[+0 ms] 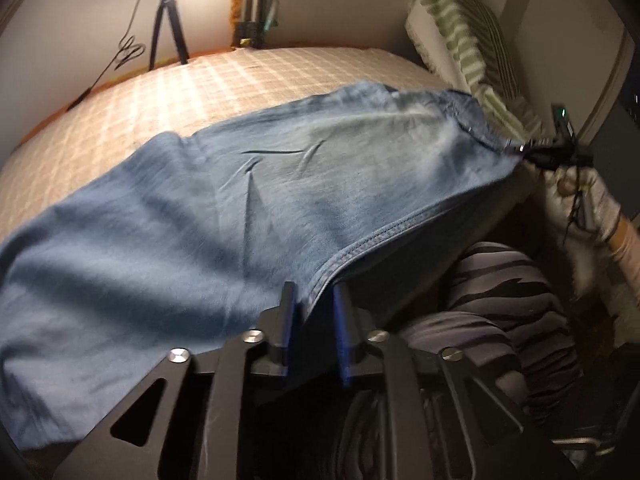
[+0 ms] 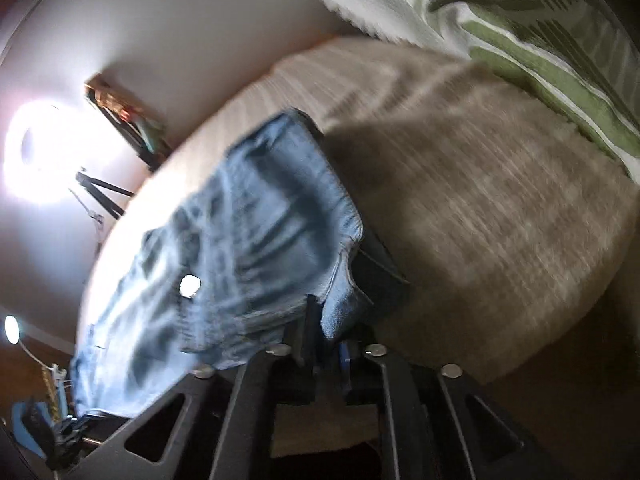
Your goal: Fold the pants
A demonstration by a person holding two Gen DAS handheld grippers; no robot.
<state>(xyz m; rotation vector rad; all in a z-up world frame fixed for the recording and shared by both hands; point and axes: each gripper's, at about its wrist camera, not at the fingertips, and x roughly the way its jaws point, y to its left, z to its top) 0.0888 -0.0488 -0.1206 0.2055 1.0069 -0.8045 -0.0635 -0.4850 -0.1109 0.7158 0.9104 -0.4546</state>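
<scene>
Blue denim pants (image 1: 224, 208) spread across frame centre over checked beige bedspread (image 1: 224, 80), hem seam between left gripper (image 1: 314, 320) pads, bright lamp on black tripod (image 1: 168, 20) upper left

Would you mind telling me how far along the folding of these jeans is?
Early stage. Done: the jeans are spread lengthwise over the bed. In hand: the left gripper has their hem edge between its fingers, and the right gripper has denim at the other end. Left: no finished fold shows yet; the ends still need bringing together.
</scene>
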